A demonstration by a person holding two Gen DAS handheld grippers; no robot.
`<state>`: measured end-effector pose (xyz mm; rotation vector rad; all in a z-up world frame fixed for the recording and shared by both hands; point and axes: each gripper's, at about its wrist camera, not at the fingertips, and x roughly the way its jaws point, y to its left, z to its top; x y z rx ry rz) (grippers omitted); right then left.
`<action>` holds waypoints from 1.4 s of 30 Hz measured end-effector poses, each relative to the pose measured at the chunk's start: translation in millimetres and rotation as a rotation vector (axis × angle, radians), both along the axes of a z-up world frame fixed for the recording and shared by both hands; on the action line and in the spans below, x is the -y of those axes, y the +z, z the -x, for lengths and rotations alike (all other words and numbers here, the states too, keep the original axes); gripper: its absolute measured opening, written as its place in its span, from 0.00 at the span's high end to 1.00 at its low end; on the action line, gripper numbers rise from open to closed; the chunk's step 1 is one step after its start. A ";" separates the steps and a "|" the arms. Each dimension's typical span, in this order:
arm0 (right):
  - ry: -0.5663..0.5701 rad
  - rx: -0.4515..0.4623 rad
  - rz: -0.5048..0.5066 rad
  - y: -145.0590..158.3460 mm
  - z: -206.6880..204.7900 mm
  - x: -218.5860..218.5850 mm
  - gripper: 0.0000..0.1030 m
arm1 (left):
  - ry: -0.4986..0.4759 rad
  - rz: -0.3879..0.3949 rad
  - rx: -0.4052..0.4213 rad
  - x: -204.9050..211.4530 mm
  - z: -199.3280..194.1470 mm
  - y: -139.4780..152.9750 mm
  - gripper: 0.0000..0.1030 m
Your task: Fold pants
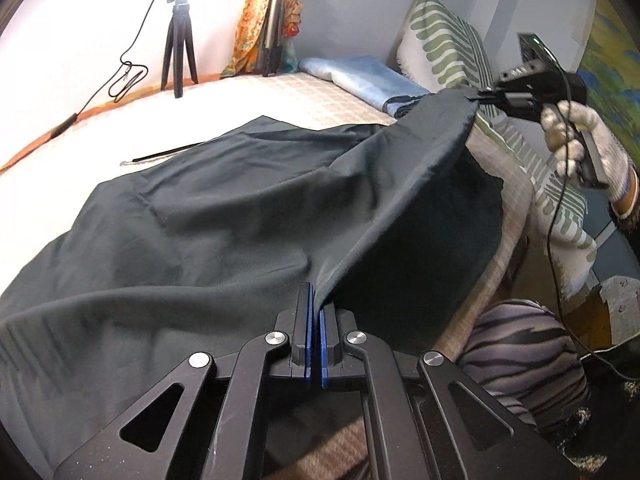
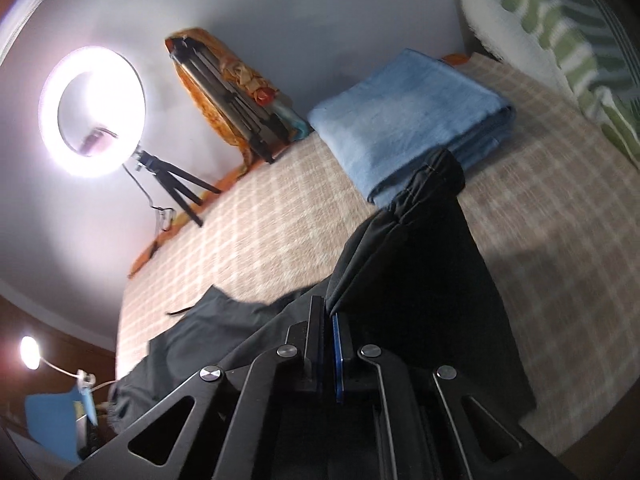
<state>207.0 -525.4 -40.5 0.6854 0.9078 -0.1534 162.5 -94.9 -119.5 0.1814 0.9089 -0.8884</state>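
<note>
Dark slate fabric is pinched between the blue-padded jaws of the left gripper (image 1: 315,300) at the lower centre of its view, the jaws shut tight on an edge of the pants (image 1: 208,240). In the right wrist view the right gripper (image 2: 326,320) is likewise clamped on a lifted fold, with the gathered waistband standing up beyond the jaws toward the centre of the frame. Seen from the left wrist, that gripper sits at the upper right in a gloved hand (image 1: 588,148), holding a corner raised so the cloth slopes up from the bed (image 1: 280,92).

Most of the garment lies spread and rumpled across the checked bedcover, from lower left to centre. A folded blue towel (image 2: 408,120) lies just beyond it.

Judging from this, a first fold is only starting: one edge is gripped and lifted, nothing is laid over yet, and every later fold and the smoothing remain.
</note>
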 end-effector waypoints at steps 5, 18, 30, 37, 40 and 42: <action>-0.046 0.032 -0.085 -4.8 38.4 0.8 0.99 | -0.009 -0.028 -0.007 -0.2 10.5 -7.1 0.99; -0.043 0.047 -0.202 -62.3 104.7 -10.7 0.93 | 0.036 -0.037 -0.019 -15.3 18.0 -8.4 0.99; -0.190 0.030 -0.361 -93.6 106.3 63.7 0.52 | 0.067 -0.057 -0.024 -17.3 17.5 -11.1 0.99; -0.198 0.056 -0.361 -100.2 100.3 66.1 0.84 | 0.077 -0.064 -0.004 -21.9 17.6 -5.2 0.99; -0.193 0.075 -0.365 -95.3 101.7 61.3 0.90 | 0.094 -0.056 0.001 -28.8 14.9 -1.0 0.99; -0.185 0.098 -0.362 -84.9 107.2 58.1 0.91 | 0.108 -0.048 0.005 -34.5 14.3 2.3 0.99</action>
